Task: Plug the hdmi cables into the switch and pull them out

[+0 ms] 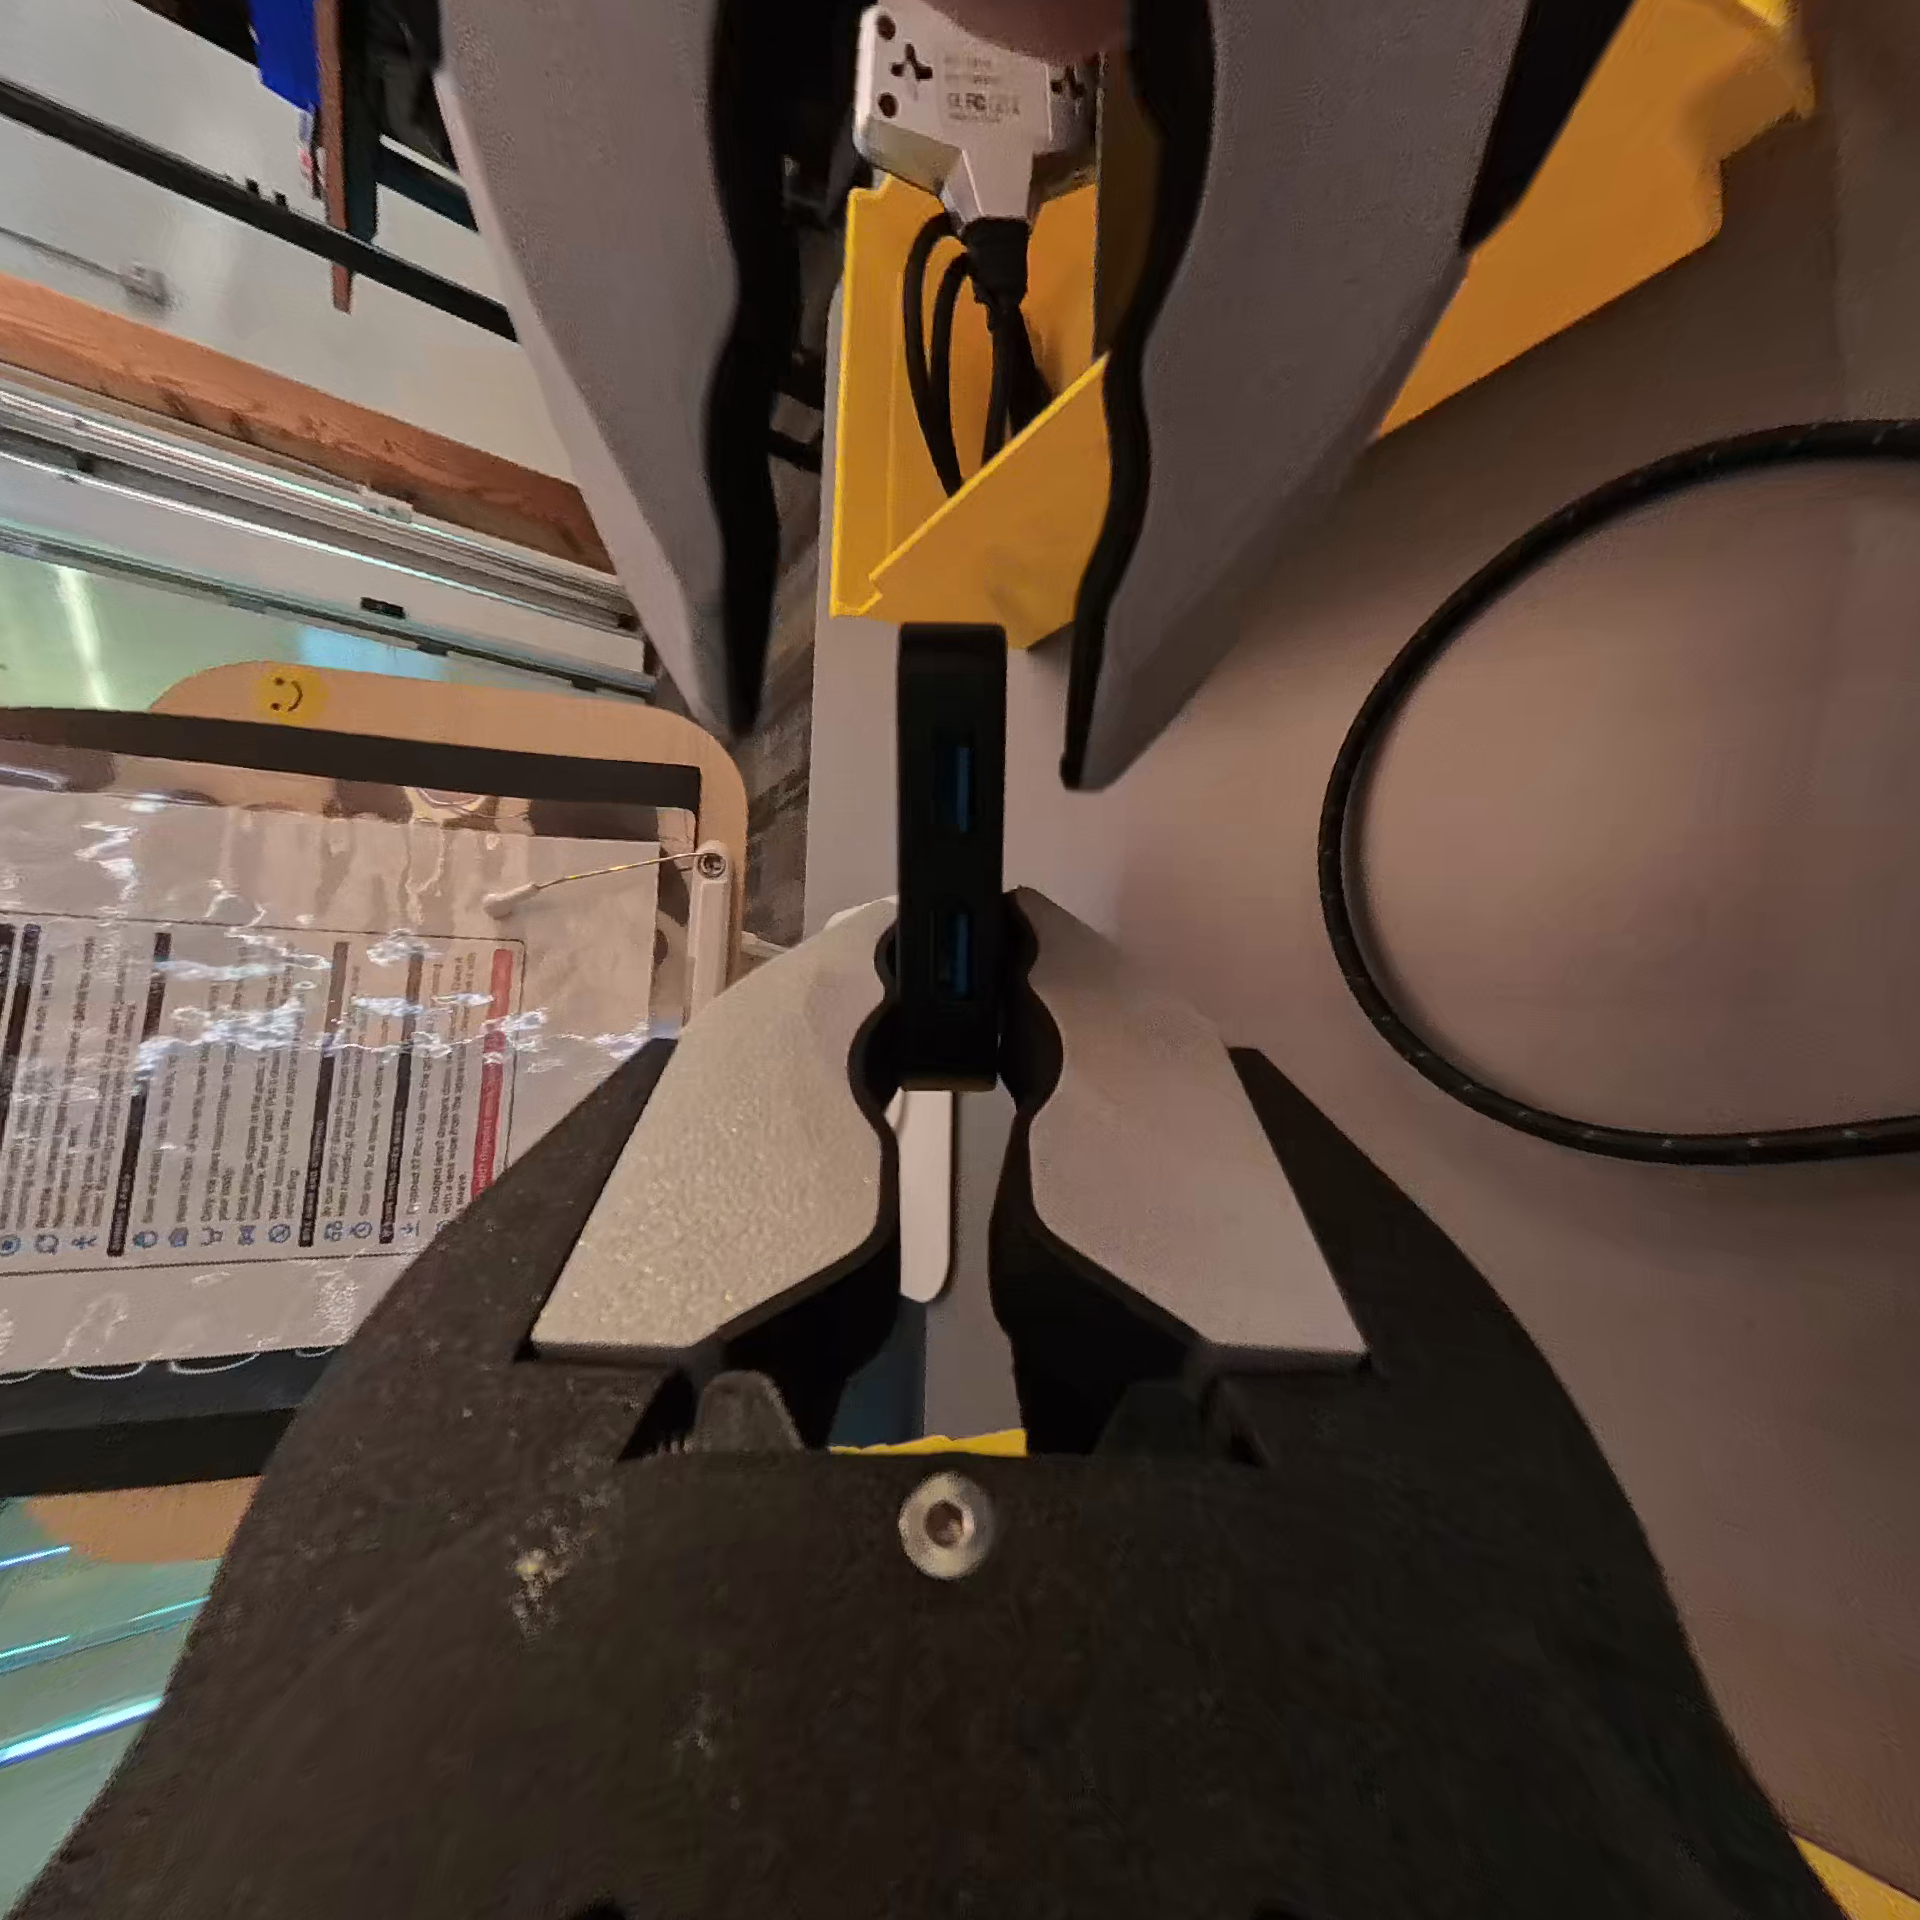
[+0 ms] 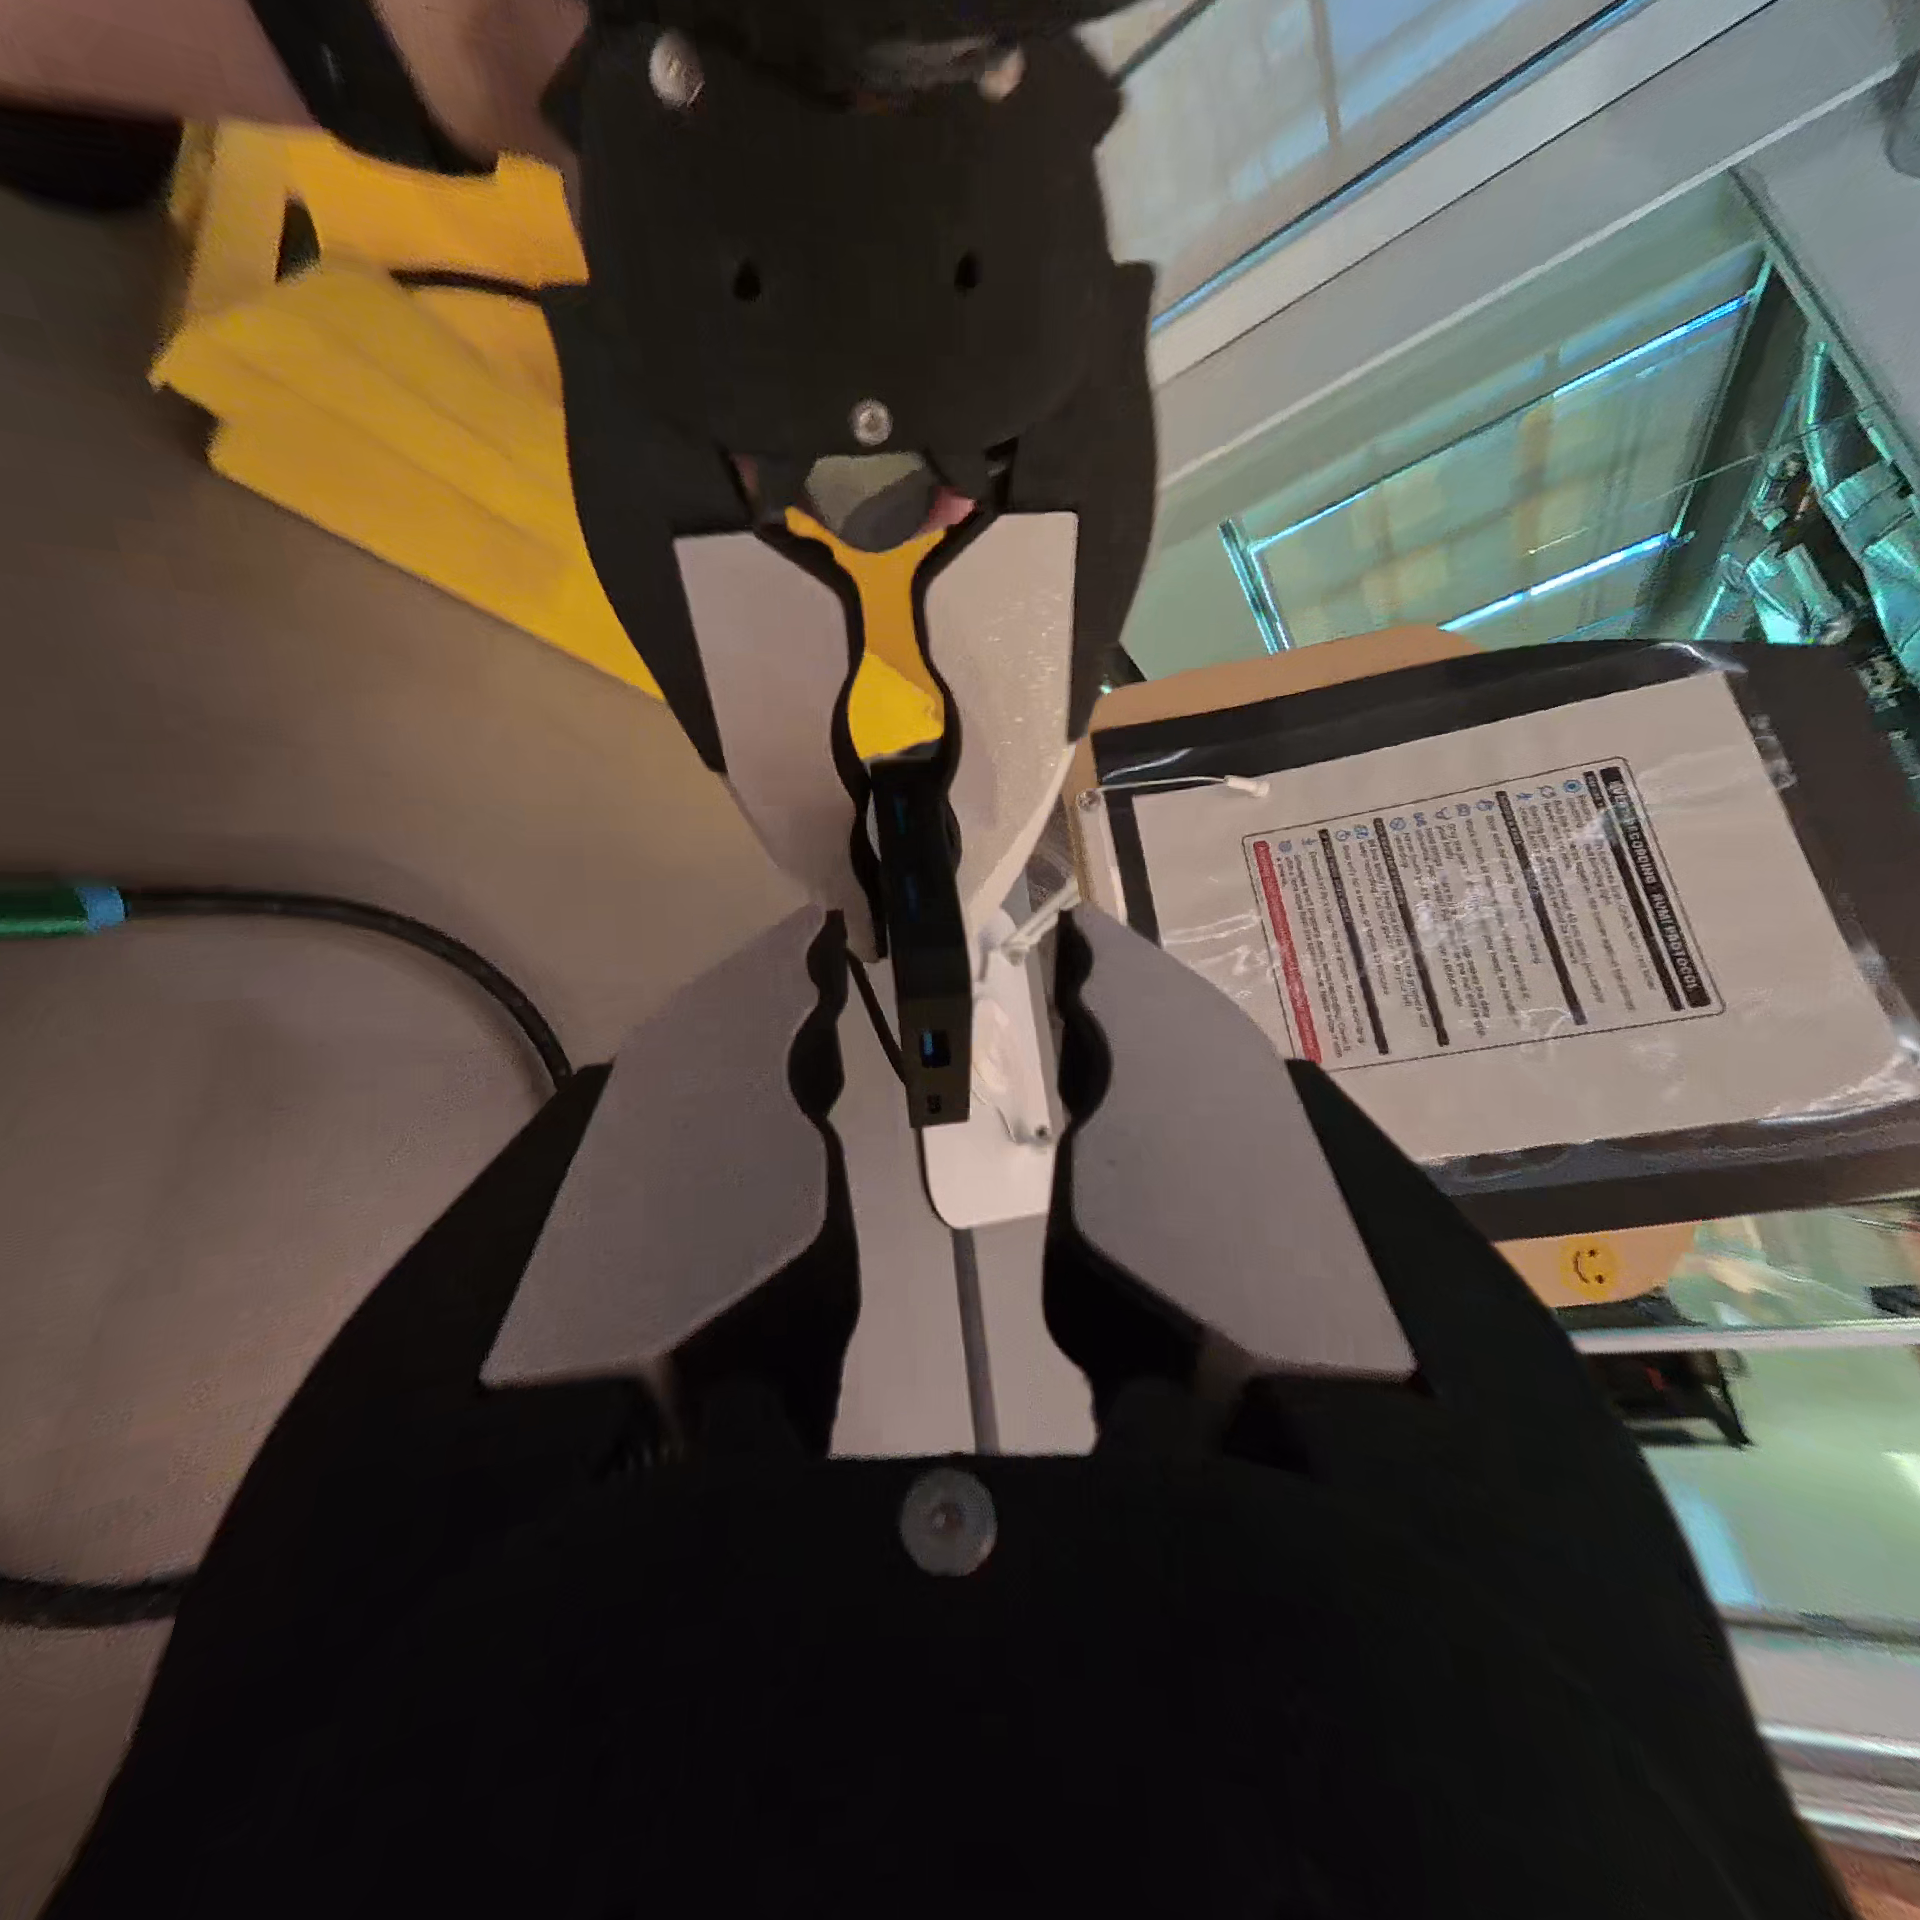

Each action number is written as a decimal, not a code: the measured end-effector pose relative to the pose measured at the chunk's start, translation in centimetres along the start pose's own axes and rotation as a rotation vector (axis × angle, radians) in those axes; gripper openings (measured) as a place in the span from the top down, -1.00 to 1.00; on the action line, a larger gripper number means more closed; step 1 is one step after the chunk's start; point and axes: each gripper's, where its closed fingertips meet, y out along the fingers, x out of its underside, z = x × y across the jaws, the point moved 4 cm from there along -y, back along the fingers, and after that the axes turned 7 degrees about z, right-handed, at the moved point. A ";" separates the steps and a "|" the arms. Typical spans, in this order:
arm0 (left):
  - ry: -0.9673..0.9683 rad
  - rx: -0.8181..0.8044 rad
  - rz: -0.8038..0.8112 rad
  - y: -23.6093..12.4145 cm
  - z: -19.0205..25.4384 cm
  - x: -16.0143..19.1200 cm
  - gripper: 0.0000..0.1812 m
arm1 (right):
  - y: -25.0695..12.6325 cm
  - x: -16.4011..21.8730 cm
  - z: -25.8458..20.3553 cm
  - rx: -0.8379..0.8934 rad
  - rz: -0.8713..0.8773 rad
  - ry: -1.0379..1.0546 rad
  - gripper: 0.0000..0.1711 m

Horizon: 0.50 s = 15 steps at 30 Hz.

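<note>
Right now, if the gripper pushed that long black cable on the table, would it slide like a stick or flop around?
Probably flop. The black cable lies in a loose curve on the table, so it likely bends instead of sliding as one piece. Its covering looks braided, so it may drag a little. It seems light, and only the pushed part would likely shift.

The right gripper (image 2: 940, 997) hangs with its jaws spread, either side of the near end of a black switch (image 2: 925, 966) without touching it. Opposite, the left gripper (image 2: 899, 821) clamps the switch's far end. A black cable (image 2: 436, 935) curves across the grey table (image 2: 260, 1195), beside a yellow holder (image 2: 384, 416).
</note>
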 end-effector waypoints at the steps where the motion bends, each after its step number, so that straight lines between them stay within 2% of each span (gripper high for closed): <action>1: 0.000 0.007 0.001 0.0 0.1 -0.3 0.85 | 0.2 0.1 -0.2 -0.004 -0.021 -0.020 0.57; 2: 0.001 0.011 0.007 0.0 0.2 -0.7 0.83 | 0.3 0.2 -0.4 -0.008 -0.043 -0.031 0.63; 3: 0.002 0.008 0.015 -0.1 0.2 -1.1 0.82 | 0.3 0.5 -0.5 -0.020 -0.069 -0.048 0.81; 6: -0.030 -0.043 0.090 -0.9 -0.6 -2.1 0.78 | -0.7 0.1 0.2 -0.028 -0.010 -0.054 0.82; 9: -0.176 -0.023 0.234 -2.2 -1.3 -2.9 0.70 | -3.5 -1.5 1.2 -0.077 0.285 -0.006 0.83; 11: -0.239 -0.005 0.344 -3.1 -1.6 -3.9 0.68 | -5.4 -2.4 2.3 -0.076 0.472 0.104 0.84; 15: -0.215 -0.003 0.507 -4.5 -1.5 -6.7 0.66 | -7.3 -3.3 3.2 -0.086 0.665 0.196 0.84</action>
